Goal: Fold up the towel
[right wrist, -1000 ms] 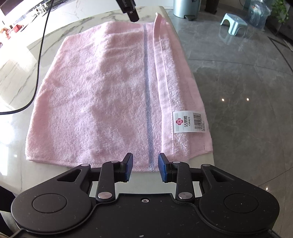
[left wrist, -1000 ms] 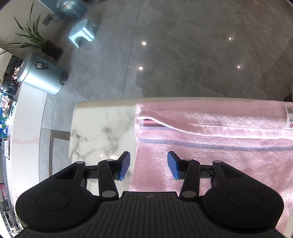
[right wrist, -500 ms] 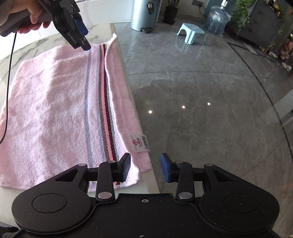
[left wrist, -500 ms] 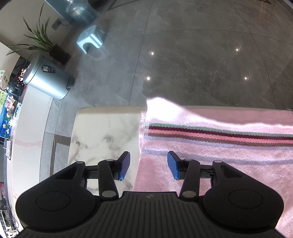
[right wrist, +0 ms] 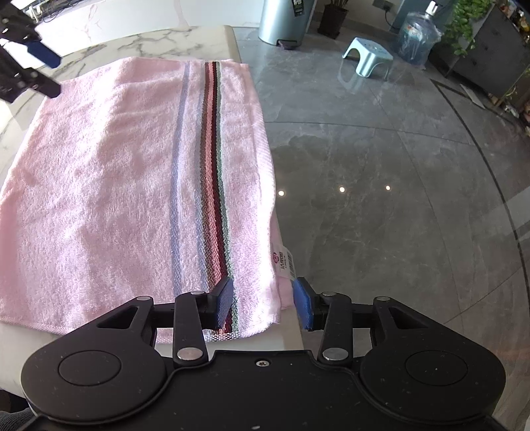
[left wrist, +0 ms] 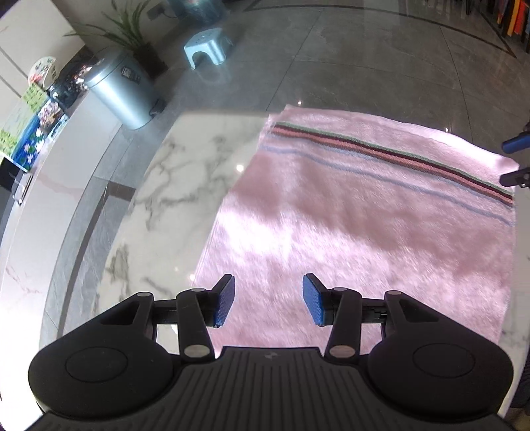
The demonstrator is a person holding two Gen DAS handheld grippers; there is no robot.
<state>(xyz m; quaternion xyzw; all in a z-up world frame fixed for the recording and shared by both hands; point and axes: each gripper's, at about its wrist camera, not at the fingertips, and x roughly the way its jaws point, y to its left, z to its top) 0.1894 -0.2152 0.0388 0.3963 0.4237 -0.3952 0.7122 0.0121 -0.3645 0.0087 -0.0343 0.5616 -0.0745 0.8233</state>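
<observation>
Over the towel (right wrist: 116,185) at the table's edge (right wrist: 232,36), both tongs (left wrist: 268,300) (right wrist: 261,305) gape; right's widening.

Floor (right wrist: 381,139): large grey polished stone tiles, thin seams, small bright ceiling-light reflections. White marble table (left wrist: 185,185) with grey veining, rounded edge, sunlit patches. Silver pedal bin (left wrist: 119,96) standing on floor beyond table's far end. Pale blue plastic step stool (right wrist: 367,53) further out, mirrored faintly in tiles. Large water bottle (right wrist: 417,39) behind stool. Potted plant (left wrist: 129,36) near wall, next to bin. Leafy green plant (right wrist: 470,23) atop dark cabinet (right wrist: 490,53). White marble counter (left wrist: 39,185) curving along left, colourful boxes on it.
</observation>
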